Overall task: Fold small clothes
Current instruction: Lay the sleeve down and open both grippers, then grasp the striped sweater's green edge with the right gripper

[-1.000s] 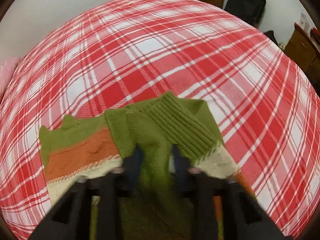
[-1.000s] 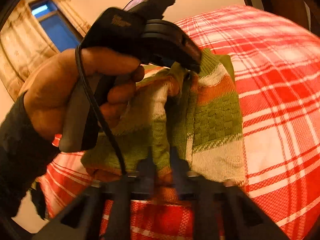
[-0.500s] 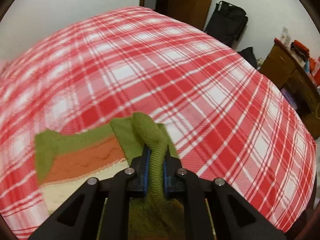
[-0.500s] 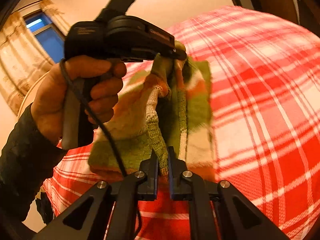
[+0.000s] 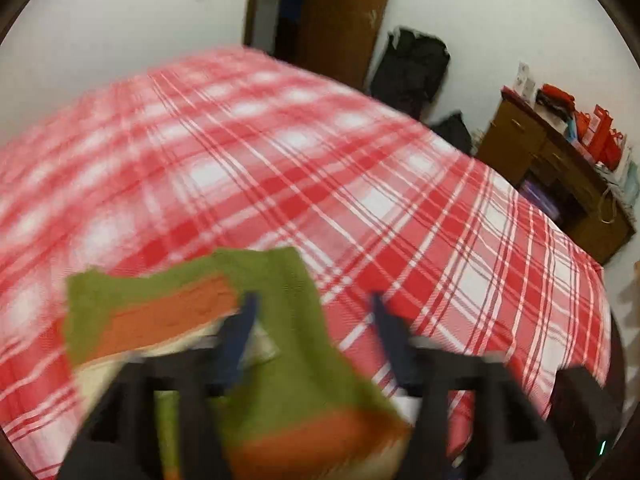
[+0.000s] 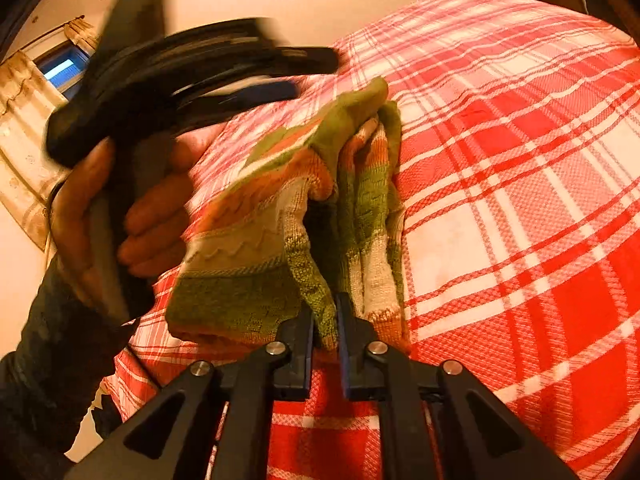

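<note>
Left claw (image 5: 312,332) has just opened, releasing the folded knit sweater (image 6: 280,216); right claw (image 6: 325,320) pinches its hem to anchor it on the bed (image 6: 520,200).

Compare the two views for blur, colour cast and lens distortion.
Left wrist view: heavy motion blur smears the knitted sweater and the near checked bedspread; whitish light; fisheye bulges the bed. Right wrist view: sweater and right tongs are sharp, only the left tongs and hand streak; warm yellow cast; dark rim.

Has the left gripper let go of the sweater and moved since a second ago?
Yes. The left gripper has just opened, releasing the sweater, and lifted away from the plaid bedspread.
</note>
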`<state>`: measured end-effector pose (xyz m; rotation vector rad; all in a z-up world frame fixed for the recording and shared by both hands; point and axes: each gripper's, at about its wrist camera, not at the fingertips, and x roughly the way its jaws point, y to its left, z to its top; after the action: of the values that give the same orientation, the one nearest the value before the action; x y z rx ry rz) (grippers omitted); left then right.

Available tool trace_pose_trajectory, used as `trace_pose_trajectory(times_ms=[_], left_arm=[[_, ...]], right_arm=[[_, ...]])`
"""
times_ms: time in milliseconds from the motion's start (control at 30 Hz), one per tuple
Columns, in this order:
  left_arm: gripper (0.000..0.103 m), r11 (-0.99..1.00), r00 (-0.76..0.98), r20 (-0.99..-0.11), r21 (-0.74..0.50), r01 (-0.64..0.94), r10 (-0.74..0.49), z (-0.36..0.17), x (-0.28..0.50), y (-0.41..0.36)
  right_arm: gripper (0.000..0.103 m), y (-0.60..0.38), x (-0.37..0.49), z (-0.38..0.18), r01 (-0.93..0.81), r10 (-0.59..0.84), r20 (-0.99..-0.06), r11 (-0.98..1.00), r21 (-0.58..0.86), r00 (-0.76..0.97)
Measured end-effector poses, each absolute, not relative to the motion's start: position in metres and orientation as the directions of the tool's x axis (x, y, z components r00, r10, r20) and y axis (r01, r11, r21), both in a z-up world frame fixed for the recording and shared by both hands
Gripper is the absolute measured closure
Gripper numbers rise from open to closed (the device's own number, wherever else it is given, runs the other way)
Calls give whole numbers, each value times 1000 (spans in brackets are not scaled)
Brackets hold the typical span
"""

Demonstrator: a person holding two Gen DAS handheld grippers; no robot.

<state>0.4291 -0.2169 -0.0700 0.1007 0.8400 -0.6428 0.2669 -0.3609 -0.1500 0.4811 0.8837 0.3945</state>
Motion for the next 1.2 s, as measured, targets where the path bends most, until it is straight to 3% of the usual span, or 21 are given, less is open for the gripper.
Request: trace_pose_trajectory(times_ms=[33, 100, 200, 333, 400, 467, 600, 667, 767, 967, 1200], left_arm=[[23, 819, 531, -694, -150, 554, -486, -62, 418, -200], [22, 837, 560, -684, -141, 528, -468, -59, 407, -173], [15, 877, 610, -666, -146, 457, -429, -66, 392, -125], [14, 913, 634, -677, -146, 382, -374, -91, 377, -90], [14, 910, 605, -692, -202, 362, -394, -107, 373, -81], [14, 916, 594, -708, -206, 344, -382, -121, 371, -81], [13, 919, 564, -737, -204, 338, -371, -147, 365, -84], [11, 916, 549, -744, -225, 332, -382, -158, 362, -84], [0, 917, 551, -737, -261, 301, -391, -168, 362, -80], [0, 910, 541, -734, -293, 294, -411, -170, 361, -75], [0, 911, 547, -730, -293, 291, -410, -172, 358, -73]], right_arm=[[73, -363, 263, -146, -123, 488, -639, 840, 528, 595], [51, -367, 254, -133, -92, 394, -654, 891, 445, 646], [51, -365, 245, -110, -98, 351, -607, 907, 410, 713], [51, -327, 256, -81, -263, 455, -535, 879, 398, 712], [51, -298, 274, -77, -365, 550, -518, 831, 420, 656], [51, -284, 297, -88, -345, 549, -563, 833, 433, 618], [52, -305, 337, -134, -102, 370, -702, 914, 393, 608], [52, -313, 335, -142, -126, 398, -684, 902, 413, 612], [52, -302, 332, -139, -139, 339, -715, 935, 325, 611], [52, -300, 336, -132, -124, 305, -737, 949, 291, 603], [51, -247, 342, -92, -241, 237, -714, 966, 98, 658]])
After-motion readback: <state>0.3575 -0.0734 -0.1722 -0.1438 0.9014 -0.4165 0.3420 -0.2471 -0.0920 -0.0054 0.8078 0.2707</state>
